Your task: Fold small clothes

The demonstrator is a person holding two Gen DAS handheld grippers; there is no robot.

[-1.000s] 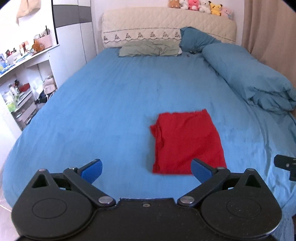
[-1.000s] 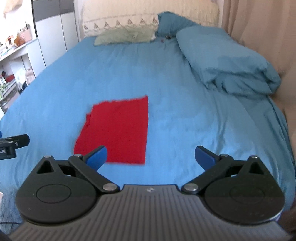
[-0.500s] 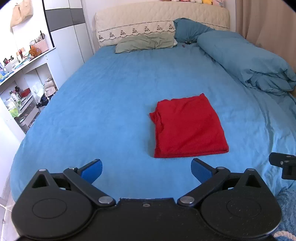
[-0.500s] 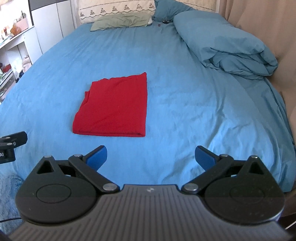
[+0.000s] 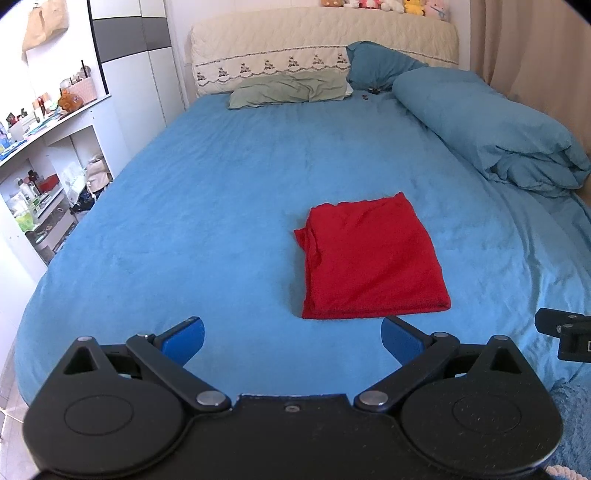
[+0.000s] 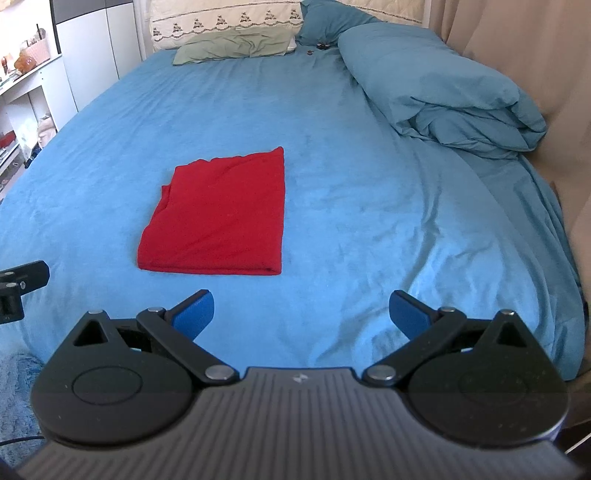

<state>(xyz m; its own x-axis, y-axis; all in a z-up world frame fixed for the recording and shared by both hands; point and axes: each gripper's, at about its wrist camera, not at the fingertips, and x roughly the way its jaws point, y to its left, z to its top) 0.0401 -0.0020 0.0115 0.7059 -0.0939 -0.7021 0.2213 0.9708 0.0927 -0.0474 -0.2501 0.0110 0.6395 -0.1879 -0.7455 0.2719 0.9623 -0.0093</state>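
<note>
I see my left claw (image 5: 291, 341) and right claw (image 6: 301, 310) both spread wide and empty, near the folded red cloth (image 5: 369, 260) (no writing shows) on the blue bed (image 5: 207, 206).

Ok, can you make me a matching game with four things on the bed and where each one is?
Things:
1. red cloth
2. green pillow
3. blue duvet
4. stuffed toys

Places:
A. on top of the headboard
B. bunched along the right side of the bed
C. lying flat against the headboard
D. folded in the middle of the bed, just ahead of the open tongs

Right pairs: 1-D, 2-C, 3-B, 4-A
</note>
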